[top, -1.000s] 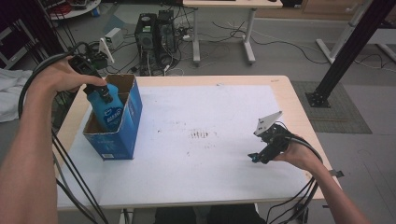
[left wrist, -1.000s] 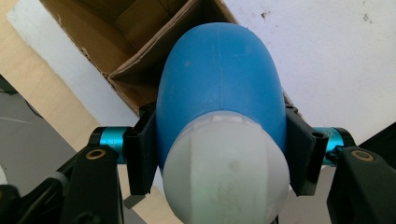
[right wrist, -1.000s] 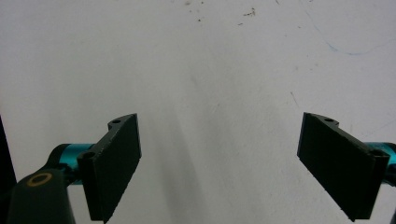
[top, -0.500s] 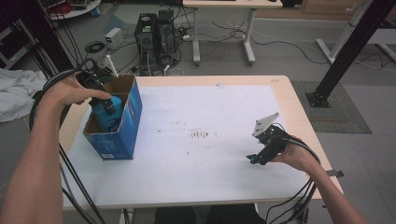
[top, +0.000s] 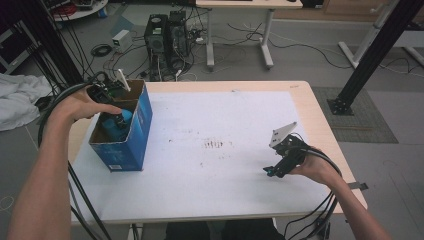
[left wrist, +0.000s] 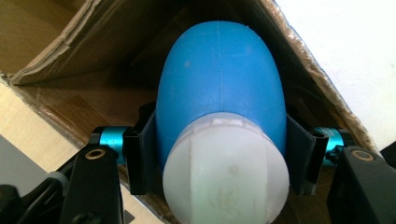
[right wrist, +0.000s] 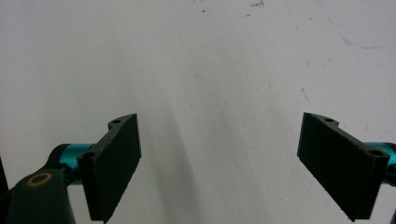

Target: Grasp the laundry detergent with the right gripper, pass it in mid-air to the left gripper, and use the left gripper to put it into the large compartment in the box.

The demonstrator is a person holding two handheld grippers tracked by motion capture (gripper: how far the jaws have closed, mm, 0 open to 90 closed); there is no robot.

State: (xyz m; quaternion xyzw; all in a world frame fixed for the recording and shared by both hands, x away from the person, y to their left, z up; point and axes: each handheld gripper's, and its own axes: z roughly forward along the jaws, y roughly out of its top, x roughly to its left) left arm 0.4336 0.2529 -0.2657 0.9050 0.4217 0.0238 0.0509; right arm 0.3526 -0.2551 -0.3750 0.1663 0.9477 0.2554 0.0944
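High view: left gripper [top: 116, 116] reaches down into the open top of a blue cardboard box [top: 136, 145] standing at the left edge of the white table [top: 215, 180], with a blue bottle [top: 123, 119] between its jaws and already below the rim. Right gripper [top: 275, 169] lies low over the table near the right edge, well apart from the box, its grey plate tilted upward.

Left gripper view: the 2 black jaws press against opposite flanks of the bottle [left wrist: 219, 88], clamped just ahead of its white cap [left wrist: 226, 172], which faces the camera. Beyond the bottle's rounded far end lie the brown inner walls and floor of the box [left wrist: 79, 60]; a torn wall edge runs close past the right jaw.

Right gripper view: the 2 jaws stand wide apart over bare white tabletop [right wrist: 201, 70], nothing between them.

Step in hand, judged: setting the bottle inside the box. To do it well, lower along the bottle's long axis until its far end meets the floor, keep both jaws off the cardboard walls, and part them only once the bottle is supported, so it neither drops nor tips. Withdraw straight up through the opening; the idle right gripper could steady the box if it shifts.
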